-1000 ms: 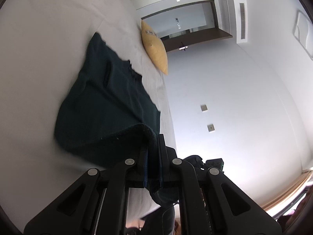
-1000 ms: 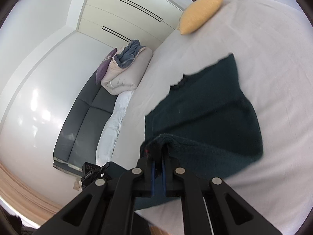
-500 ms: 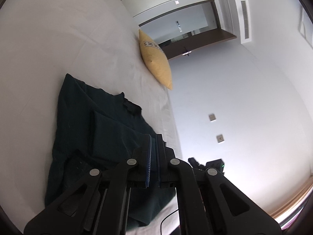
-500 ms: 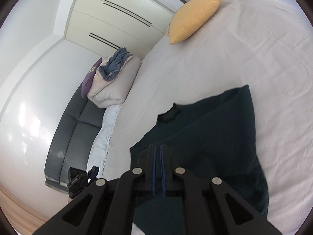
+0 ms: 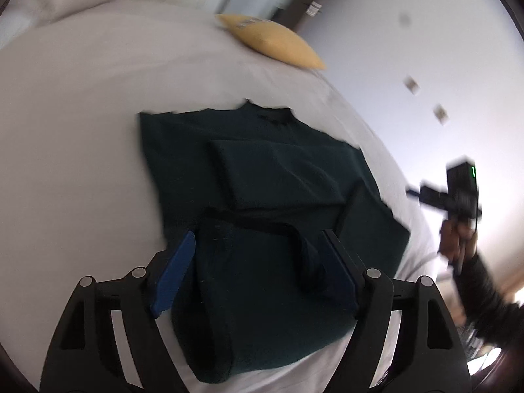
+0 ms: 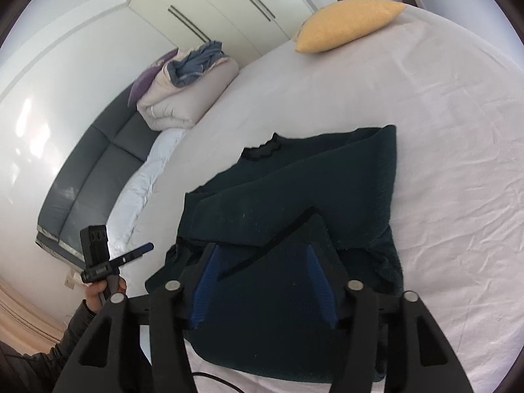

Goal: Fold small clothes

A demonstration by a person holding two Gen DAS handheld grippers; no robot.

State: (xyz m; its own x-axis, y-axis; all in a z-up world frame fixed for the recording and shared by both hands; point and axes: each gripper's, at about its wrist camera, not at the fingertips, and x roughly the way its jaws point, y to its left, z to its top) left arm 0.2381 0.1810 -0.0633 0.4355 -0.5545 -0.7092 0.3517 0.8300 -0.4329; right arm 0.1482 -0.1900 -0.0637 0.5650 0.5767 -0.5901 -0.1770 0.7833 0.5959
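White sheet on the bed (image 6: 425, 131) carries everything; your dark green garment (image 6: 294, 196) lies near its middle, hem end brought over the body, collar toward the yellow pillow (image 6: 347, 26). Half a second ago both tongs were pinched shut on that hem; now your left gripper (image 5: 258, 268) and right gripper (image 6: 262, 281) have just been opening, jaws wide and straddling the cloth without pressing it. You hold nothing. This fold looks laid, so judge next whether the sides need tucking before another fold.

Both wrist views look down, close — sharing the dark garment (image 5: 271, 216).
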